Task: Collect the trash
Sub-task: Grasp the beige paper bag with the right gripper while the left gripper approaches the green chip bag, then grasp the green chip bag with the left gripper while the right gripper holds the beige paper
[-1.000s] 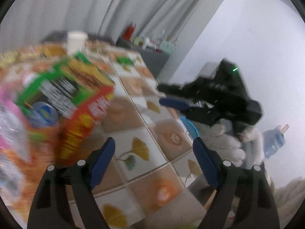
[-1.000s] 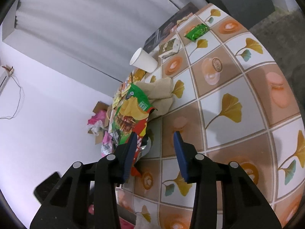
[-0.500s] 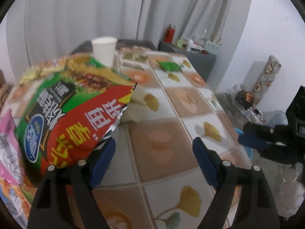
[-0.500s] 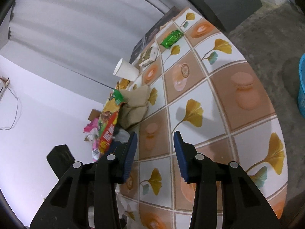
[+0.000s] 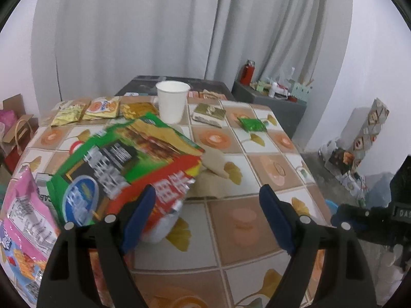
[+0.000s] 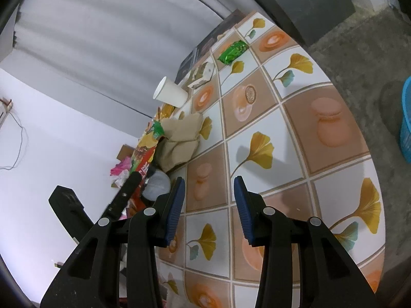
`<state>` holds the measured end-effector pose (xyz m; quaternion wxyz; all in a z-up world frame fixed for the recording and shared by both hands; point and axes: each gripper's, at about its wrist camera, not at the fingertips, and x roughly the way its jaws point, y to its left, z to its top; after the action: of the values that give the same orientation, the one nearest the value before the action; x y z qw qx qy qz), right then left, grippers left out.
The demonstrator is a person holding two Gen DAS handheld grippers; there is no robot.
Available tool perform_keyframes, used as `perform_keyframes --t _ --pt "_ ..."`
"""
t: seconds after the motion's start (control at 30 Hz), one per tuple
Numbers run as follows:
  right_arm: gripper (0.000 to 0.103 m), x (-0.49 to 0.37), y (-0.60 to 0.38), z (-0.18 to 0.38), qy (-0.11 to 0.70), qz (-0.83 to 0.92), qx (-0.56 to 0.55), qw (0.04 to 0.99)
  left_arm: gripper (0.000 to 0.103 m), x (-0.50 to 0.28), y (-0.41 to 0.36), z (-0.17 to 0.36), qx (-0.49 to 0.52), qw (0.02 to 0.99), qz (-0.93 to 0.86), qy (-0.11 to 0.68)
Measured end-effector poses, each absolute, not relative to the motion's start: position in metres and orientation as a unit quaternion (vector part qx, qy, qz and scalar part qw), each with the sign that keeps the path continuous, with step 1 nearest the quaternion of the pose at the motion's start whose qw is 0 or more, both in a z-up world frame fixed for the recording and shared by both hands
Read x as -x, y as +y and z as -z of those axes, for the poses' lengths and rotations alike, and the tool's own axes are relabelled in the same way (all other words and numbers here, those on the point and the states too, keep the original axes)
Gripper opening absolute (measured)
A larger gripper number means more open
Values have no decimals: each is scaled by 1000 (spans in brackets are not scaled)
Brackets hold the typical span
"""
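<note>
Trash lies across the tiled table [image 5: 244, 220]. A big green and red snack bag [image 5: 128, 159] leans over a pale round container [image 5: 159, 227], its corner against my left finger. My left gripper [image 5: 205, 215] stands wide open above the table, nothing pressed between its pads. Farther back are a white paper cup [image 5: 172, 105], a small box [image 5: 209, 111], a green wrapper [image 5: 253, 124] and crumpled brown paper [image 5: 215, 164]. My right gripper [image 6: 209, 210] hangs open over bare tiles, with the brown paper [image 6: 182, 138], cup [image 6: 170, 95] and green wrapper [image 6: 232, 51] beyond it.
Yellow snack packets [image 5: 102, 106] line the far left edge and a pink bag [image 5: 23, 220] lies near left. A blue bin [image 6: 405, 120] stands on the floor beside the table. A dark cabinet [image 5: 272, 100] with clutter is behind, next to grey curtains.
The left view has swung to face the table's length, so the snack bag now sits before the left finger and the right gripper has slid to the frame's right edge. Jaws unchanged.
</note>
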<state>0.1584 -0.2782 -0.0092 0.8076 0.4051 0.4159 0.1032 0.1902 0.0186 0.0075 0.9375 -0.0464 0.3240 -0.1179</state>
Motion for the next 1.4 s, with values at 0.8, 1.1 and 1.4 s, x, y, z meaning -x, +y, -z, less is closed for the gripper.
perform_keyframes --t 0.8,1.1,1.4 --pt "46 -273 -188 6 455 -146 -128 869 80 -185 73 -27 79 938 97 325" --pt "37 -322 -129 28 460 -212 33 862 80 -167 71 -23 70 928 126 345" --pt "4 -300 -155 37 478 -191 -24 857 80 -132 52 -17 34 917 192 349"
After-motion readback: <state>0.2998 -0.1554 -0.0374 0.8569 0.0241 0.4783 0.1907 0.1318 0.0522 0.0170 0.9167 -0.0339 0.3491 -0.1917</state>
